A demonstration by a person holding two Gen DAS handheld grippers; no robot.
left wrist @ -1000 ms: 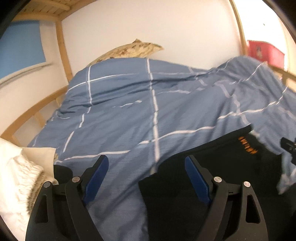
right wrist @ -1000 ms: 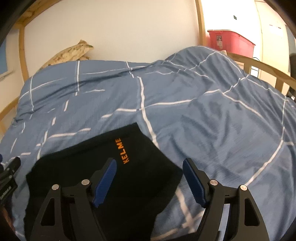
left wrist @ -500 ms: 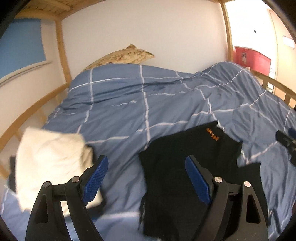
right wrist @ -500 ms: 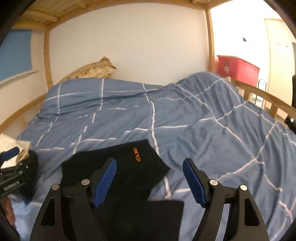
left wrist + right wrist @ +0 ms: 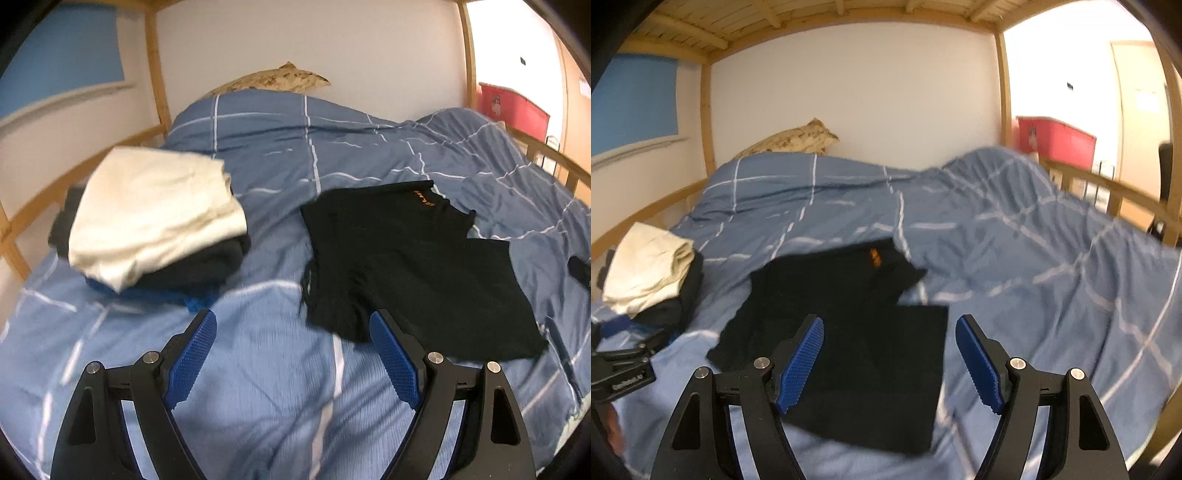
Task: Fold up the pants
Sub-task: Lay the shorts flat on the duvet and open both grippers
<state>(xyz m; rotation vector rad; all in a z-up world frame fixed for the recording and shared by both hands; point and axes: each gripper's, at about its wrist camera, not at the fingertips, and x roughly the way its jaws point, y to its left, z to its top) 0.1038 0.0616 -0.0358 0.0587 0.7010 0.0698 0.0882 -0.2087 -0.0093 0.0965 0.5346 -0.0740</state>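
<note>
While the black pants (image 5: 410, 266) lie partly folded near the middle of the blue checked duvet (image 5: 280, 398), a stack of folded clothes (image 5: 155, 225) sits toward its left edge. Both the left gripper (image 5: 291, 354) and the right gripper (image 5: 890, 362) hover above the duvet, angled downward, jaws spread wide and gripping nothing.

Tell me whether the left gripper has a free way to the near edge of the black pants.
Probably yes: the left gripper is open over bare duvet, and the black pants lie flat just ahead, nothing between.
</note>
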